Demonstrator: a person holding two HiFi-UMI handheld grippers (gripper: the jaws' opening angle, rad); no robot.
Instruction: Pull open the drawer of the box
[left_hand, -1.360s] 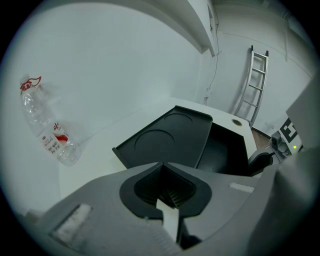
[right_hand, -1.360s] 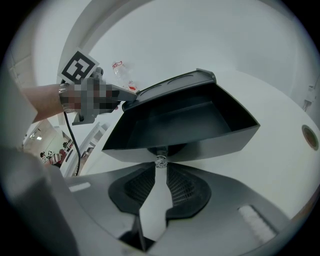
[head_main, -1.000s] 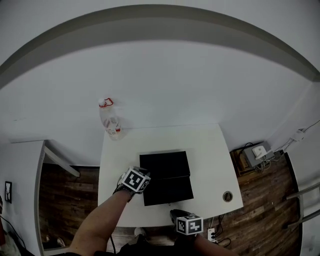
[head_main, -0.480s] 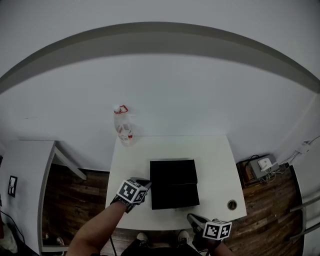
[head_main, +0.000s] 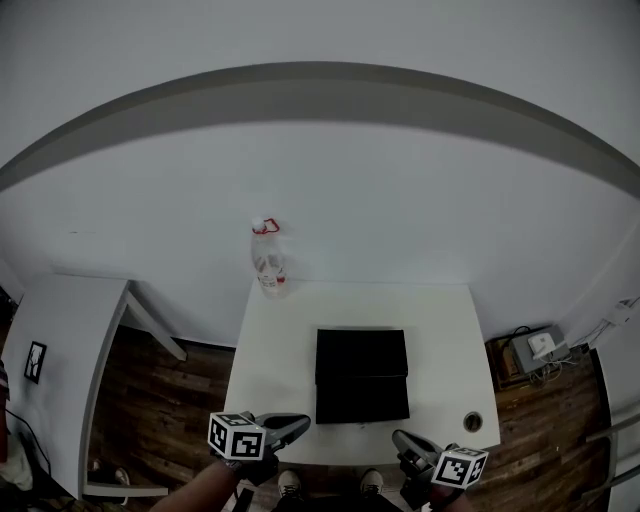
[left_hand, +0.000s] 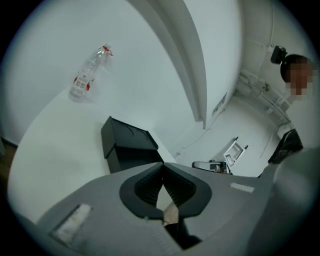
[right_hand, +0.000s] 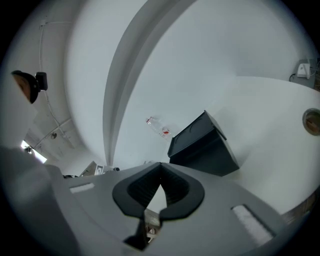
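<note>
Two grippers hang nearest the person, just short of the box (head_main: 362, 375): the left gripper (head_main: 302, 421) off its front-left corner, the right gripper (head_main: 398, 437) off its front-right corner. Each has its jaws pressed together on nothing, and neither touches the box. The box sits dark in the middle of the table (head_main: 275, 370), with a seam across it. I cannot tell whether the part in front of the seam is the drawer drawn out. No pull seems to be in hand. If the drawer is closed, one gripper must spread, reach the box's front and pinch it there. Beyond the box, a bottle (head_main: 268, 262) stands by the wall.
</note>
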